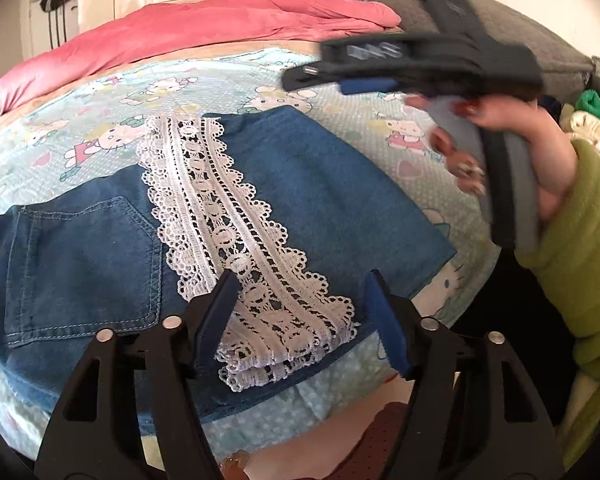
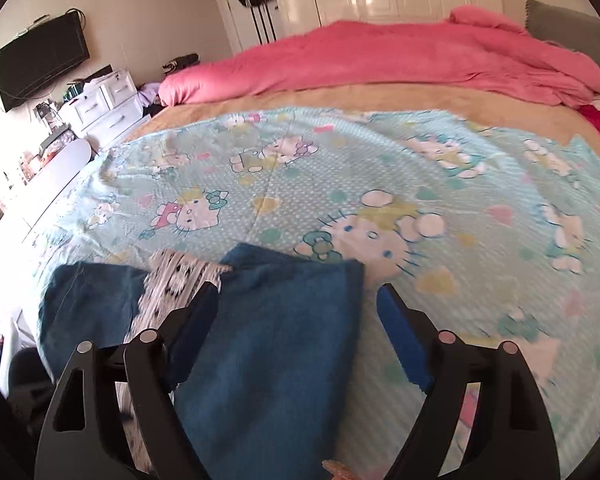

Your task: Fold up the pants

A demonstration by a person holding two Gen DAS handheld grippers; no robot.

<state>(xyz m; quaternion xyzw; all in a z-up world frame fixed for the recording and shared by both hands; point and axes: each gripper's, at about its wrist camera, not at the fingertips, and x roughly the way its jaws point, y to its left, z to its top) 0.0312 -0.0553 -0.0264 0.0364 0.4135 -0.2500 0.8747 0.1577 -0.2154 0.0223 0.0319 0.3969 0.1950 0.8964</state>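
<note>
Blue denim pants (image 1: 300, 184) with a white lace band (image 1: 236, 240) lie folded on the light blue cartoon-print sheet (image 1: 220, 80). A back pocket (image 1: 84, 264) shows at the left. My left gripper (image 1: 300, 284) is open and empty, just above the near edge of the pants over the lace. My right gripper (image 2: 296, 300) is open and empty, hovering above the pants (image 2: 268, 340). In the left wrist view the right gripper (image 1: 420, 68) is held in the air above the far right of the pants.
A pink blanket (image 2: 380, 64) is bunched at the far side of the bed. A grey headboard (image 1: 480, 12) and a clothes pile (image 1: 592, 120) are at the right. White drawers (image 2: 104, 104) and a TV (image 2: 40, 56) stand by the left wall.
</note>
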